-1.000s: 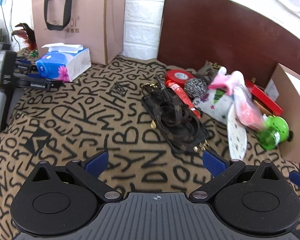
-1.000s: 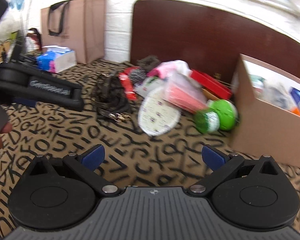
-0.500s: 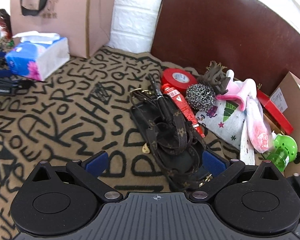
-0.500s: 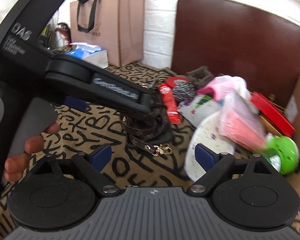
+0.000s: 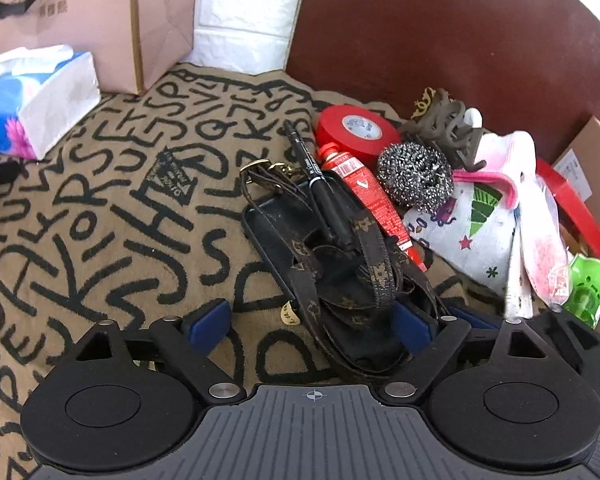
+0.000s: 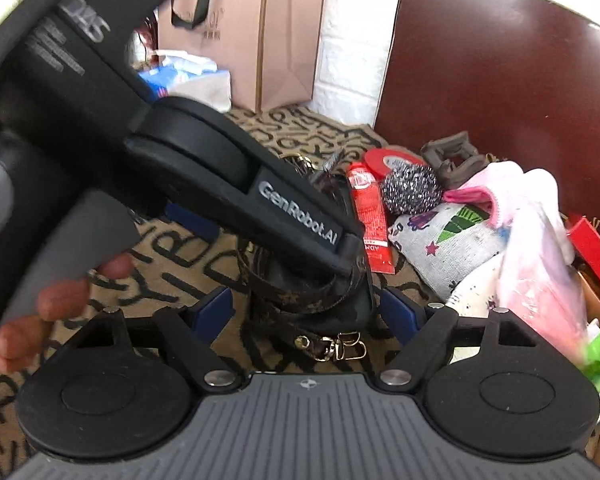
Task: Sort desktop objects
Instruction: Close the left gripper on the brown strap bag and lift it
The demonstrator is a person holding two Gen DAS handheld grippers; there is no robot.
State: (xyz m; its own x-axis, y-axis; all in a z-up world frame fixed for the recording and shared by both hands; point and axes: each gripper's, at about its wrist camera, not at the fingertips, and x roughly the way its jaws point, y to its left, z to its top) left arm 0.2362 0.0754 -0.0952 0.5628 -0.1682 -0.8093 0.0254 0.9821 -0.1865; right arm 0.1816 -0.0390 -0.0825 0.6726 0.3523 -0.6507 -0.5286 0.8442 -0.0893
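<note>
A dark brown monogram strap bag (image 5: 340,280) lies on the letter-print cloth with a black pen (image 5: 320,192) on top. My left gripper (image 5: 312,320) is open, its blue pads on either side of the bag's near end. My right gripper (image 6: 304,308) is open too, close over the same bag (image 6: 312,292) from the near side. The left gripper's body (image 6: 220,176) crosses the right wrist view. Beside the bag lie a red tube (image 5: 368,196), a red tape roll (image 5: 356,128), a steel scourer (image 5: 416,172) and a brown hair claw (image 5: 448,124).
A patterned white pouch (image 5: 472,228), pink cloth (image 5: 512,160) and a green round object (image 5: 588,288) crowd the right, by a cardboard box (image 5: 592,148). A tissue pack (image 5: 32,100) and a paper bag (image 5: 100,20) stand at the back left. A dark red board (image 5: 440,32) stands behind.
Both grippers have moved forward toward the strap bag. The left gripper now straddles its near end, and the right has come in close beside it.
</note>
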